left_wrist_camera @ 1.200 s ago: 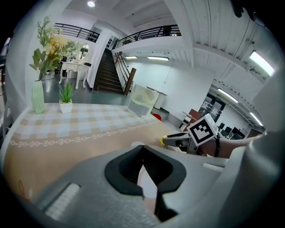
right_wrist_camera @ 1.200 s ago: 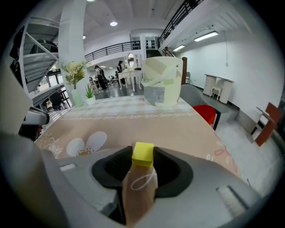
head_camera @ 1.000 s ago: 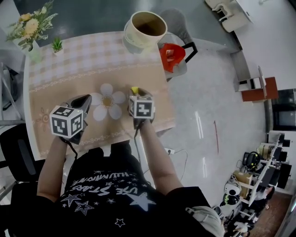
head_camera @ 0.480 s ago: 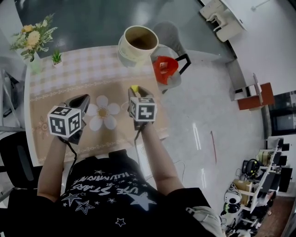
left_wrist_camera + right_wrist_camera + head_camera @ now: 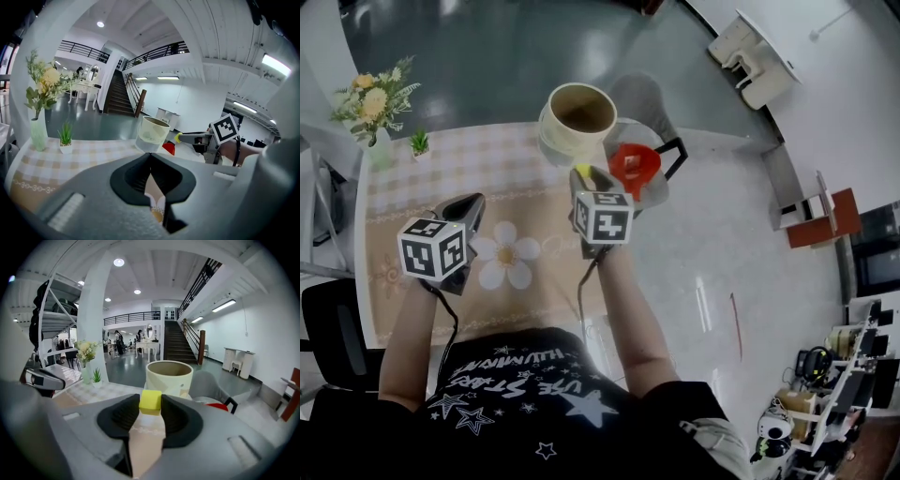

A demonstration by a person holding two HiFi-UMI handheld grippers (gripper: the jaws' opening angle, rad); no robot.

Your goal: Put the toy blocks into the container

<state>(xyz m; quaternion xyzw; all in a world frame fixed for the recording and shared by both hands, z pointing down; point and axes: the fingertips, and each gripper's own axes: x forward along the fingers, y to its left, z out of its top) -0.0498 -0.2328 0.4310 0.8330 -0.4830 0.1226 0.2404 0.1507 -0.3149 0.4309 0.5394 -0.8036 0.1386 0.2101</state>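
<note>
Right gripper view: right claw (image 5: 151, 411) is partly closed, its pads clamped on a yellow block (image 5: 150, 401) at the tips. The block is held in the air, near the container (image 5: 169, 376) but short of it. The container is cream, round and open-topped, and stands upright at the far edge of the counter (image 5: 422, 169). Its contents cannot be made out.

Left gripper view: the tips of the left claw (image 5: 149, 159) meet, with nothing between them.

Head view: the left claw is over the counter's near left, beside a white flower print (image 5: 508, 260) on the cloth. A vase of flowers (image 5: 375, 103) and a small potted plant (image 5: 419, 143) stand at the far left corner. A red object (image 5: 635, 167) sits on a grey chair (image 5: 642, 98) just right of the container.
</note>
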